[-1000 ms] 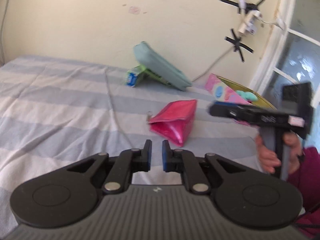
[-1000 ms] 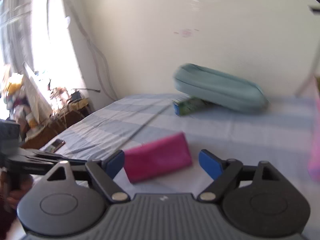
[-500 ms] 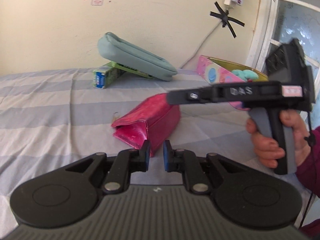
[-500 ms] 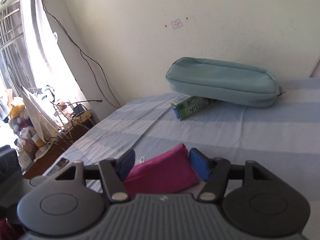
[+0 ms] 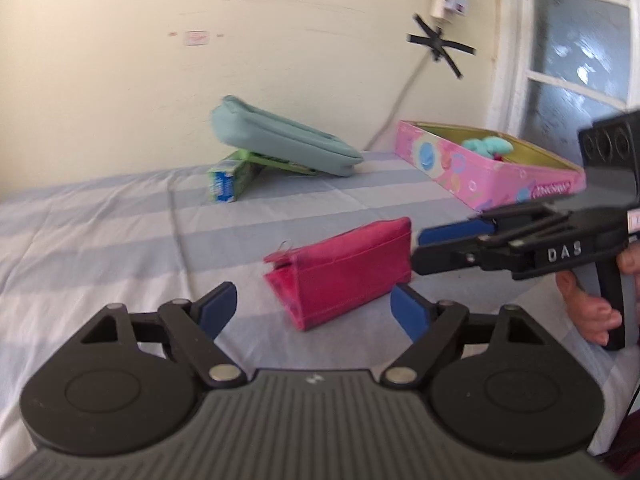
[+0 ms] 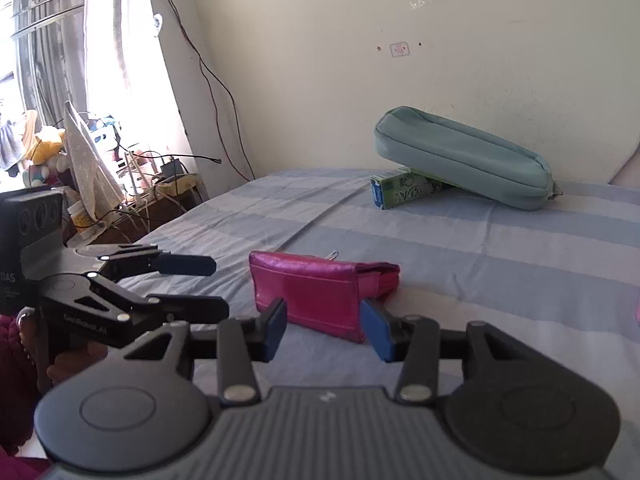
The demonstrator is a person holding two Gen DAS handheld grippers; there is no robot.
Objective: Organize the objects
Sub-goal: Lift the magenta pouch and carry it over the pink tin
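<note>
A magenta pouch [image 5: 344, 268] lies on the striped bed sheet [image 5: 100, 232]. My left gripper [image 5: 314, 308] is open, its fingers wide apart just in front of the pouch. My right gripper [image 6: 324, 330] is open too, its fingers straddling the pouch's near end [image 6: 320, 292] without gripping it. The right gripper also shows in the left wrist view [image 5: 444, 246], beside the pouch's right end. A teal pencil case [image 5: 280, 140] leans on a green carton [image 5: 236, 174] near the wall. A pink box [image 5: 480, 168] with a teal item inside stands at the right.
The wall runs close behind the teal case and box. A window [image 5: 580, 48] and a taped cable [image 5: 436, 44] are at the right. In the right wrist view, a cluttered table with cables [image 6: 120, 184] stands past the bed's left edge.
My left gripper has opened wide from nearly shut. My right gripper has pulled back a little and stands around the pouch's end; the pouch lies on the bed.
</note>
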